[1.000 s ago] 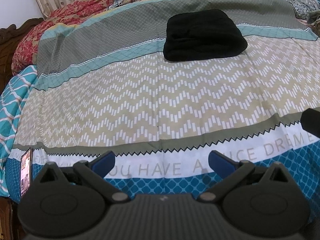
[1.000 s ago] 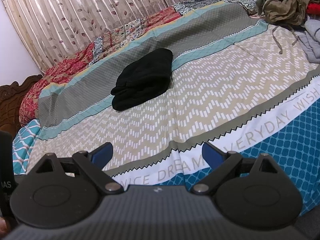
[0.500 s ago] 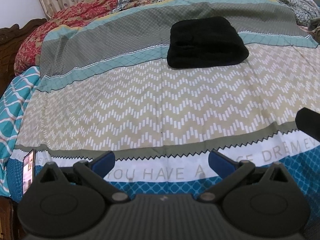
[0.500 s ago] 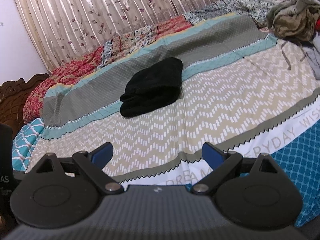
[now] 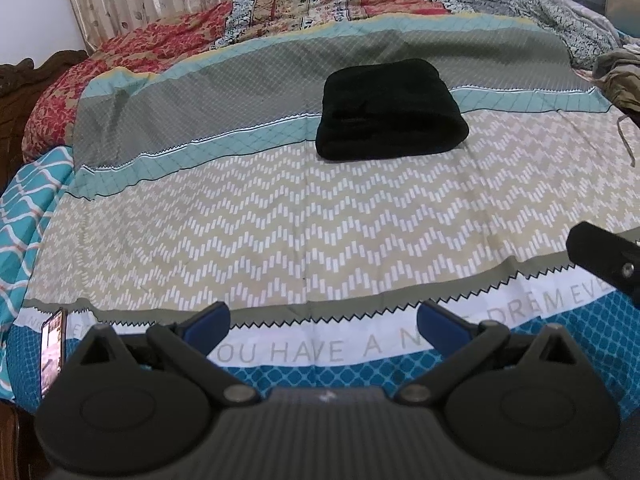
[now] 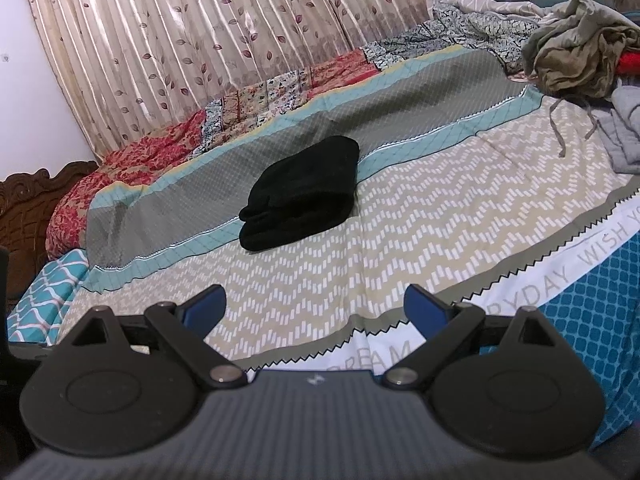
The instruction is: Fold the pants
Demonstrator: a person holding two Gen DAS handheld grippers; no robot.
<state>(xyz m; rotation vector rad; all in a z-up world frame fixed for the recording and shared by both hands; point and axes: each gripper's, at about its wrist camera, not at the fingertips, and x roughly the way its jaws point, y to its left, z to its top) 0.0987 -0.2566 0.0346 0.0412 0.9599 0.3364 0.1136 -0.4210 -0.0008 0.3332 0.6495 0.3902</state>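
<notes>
The black pants (image 5: 390,110) lie folded into a compact bundle on the patterned bedspread (image 5: 280,216), far from both grippers. They also show in the right wrist view (image 6: 304,194), left of centre. My left gripper (image 5: 323,322) is open and empty, held over the near edge of the bed. My right gripper (image 6: 314,306) is open and empty, also back over the near edge. Part of the right gripper shows at the right edge of the left wrist view (image 5: 604,258).
A pile of loose clothes (image 6: 580,52) lies at the bed's far right. A phone (image 5: 52,354) stands at the near left edge. A carved wooden headboard (image 6: 28,208) is at left, and a leaf-print curtain (image 6: 224,24) hangs behind the bed.
Both grippers have drawn back and tilted up from the bed; the folded pants sit further away and lower in view. The pants have not moved.
</notes>
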